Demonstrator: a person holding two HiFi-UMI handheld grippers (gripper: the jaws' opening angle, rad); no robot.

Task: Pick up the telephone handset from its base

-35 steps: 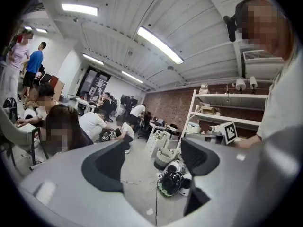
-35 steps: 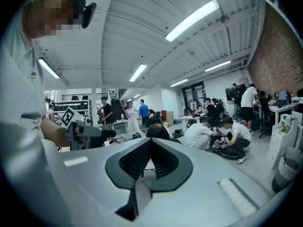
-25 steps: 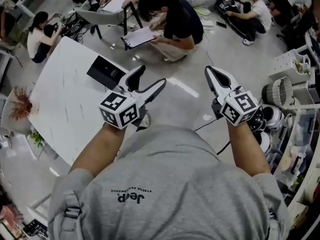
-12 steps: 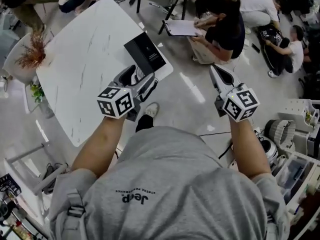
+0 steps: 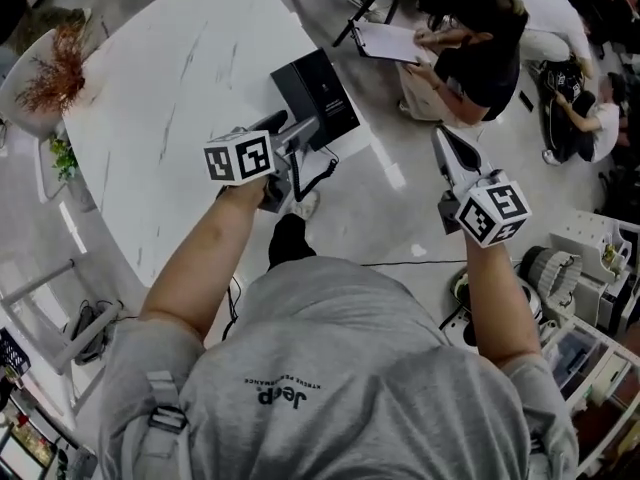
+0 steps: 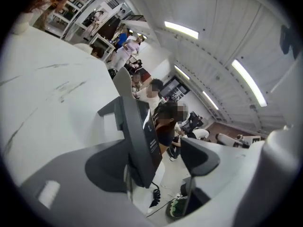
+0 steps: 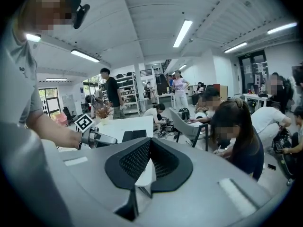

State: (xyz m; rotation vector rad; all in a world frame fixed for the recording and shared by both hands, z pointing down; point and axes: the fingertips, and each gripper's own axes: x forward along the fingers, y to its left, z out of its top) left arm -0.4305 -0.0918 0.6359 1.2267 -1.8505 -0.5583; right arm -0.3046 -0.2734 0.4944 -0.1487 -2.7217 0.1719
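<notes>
Head view: telephone (image 5: 318,96) at desk (image 5: 170,88) corner; handset likely light, rigid, slick, so grip mid-span. Left gripper (image 5: 290,128) jaws apart, right gripper (image 5: 445,143) pinched together, empty.

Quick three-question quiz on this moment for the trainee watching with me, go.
1. True or false: the right gripper holds the telephone.
2. Which is nearer the telephone? A: the left gripper. B: the right gripper.
3. Fill in: the telephone sits at the edge of the white ____.

Key:
1. False: its jaws are shut on nothing, out over the floor.
2. A: its jaws are open beside the telephone.
3. table.
</notes>
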